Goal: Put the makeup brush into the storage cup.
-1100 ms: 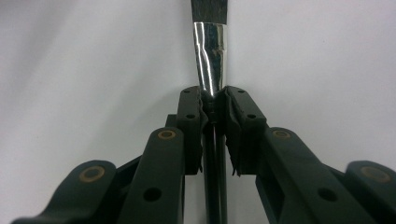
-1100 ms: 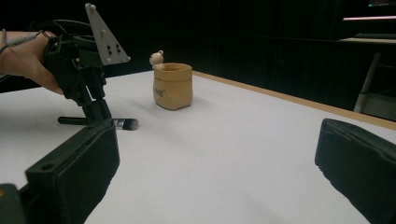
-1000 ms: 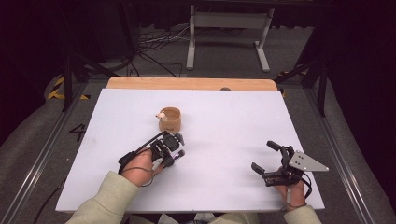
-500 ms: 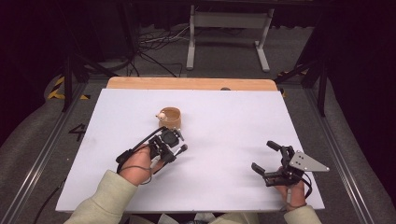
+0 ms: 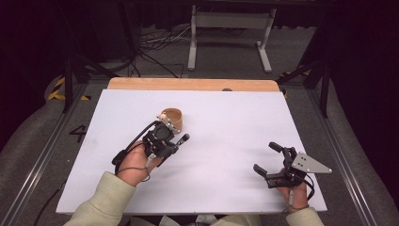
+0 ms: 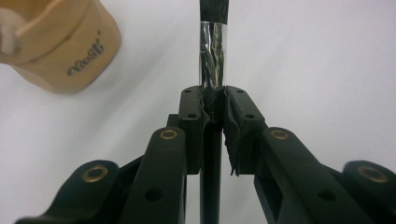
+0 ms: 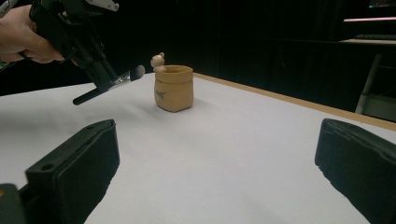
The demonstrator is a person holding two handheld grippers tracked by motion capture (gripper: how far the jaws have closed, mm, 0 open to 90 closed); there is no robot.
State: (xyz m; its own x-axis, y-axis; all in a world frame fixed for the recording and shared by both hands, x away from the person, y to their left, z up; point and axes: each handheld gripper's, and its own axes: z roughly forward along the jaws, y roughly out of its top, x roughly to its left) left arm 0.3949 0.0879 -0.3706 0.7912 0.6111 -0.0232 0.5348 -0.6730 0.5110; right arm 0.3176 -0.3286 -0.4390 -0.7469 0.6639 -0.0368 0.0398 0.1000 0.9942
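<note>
Two black pads of the left gripper are squeezed tight around a slim makeup-style brush with a black handle, shiny silver ferrule and dark bristles. The grip sits right where the handle meets the ferrule, bristle end sticking up toward the top of the frame, handle tail running down between the jaws. In the high view that same left gripper is left of centre, with the brush poking out to the right.

Just beyond it, in the upper left of the left gripper view, is the small tan ceramic pot with a little bear figure on its rim. It stands upright on the white table sheet. From the right gripper view the brush hangs in the air at the left of the frame, tilted, bristles just short of the pot and about level with its rim, not touching.

Right gripper is parked in the lower right of the high view, jaws spread wide with nothing between them, well apart from everything.

What could go wrong, I reckon:
- the pot looks light, so a nudge from the bristles against the wall or the bear could tip or slide it, and the other gripper isn't steadying it
- the grip is on a thin round handle, so it could swivel in the pads if the tip catches the rim
- coming in this slanted may miss the opening
</note>
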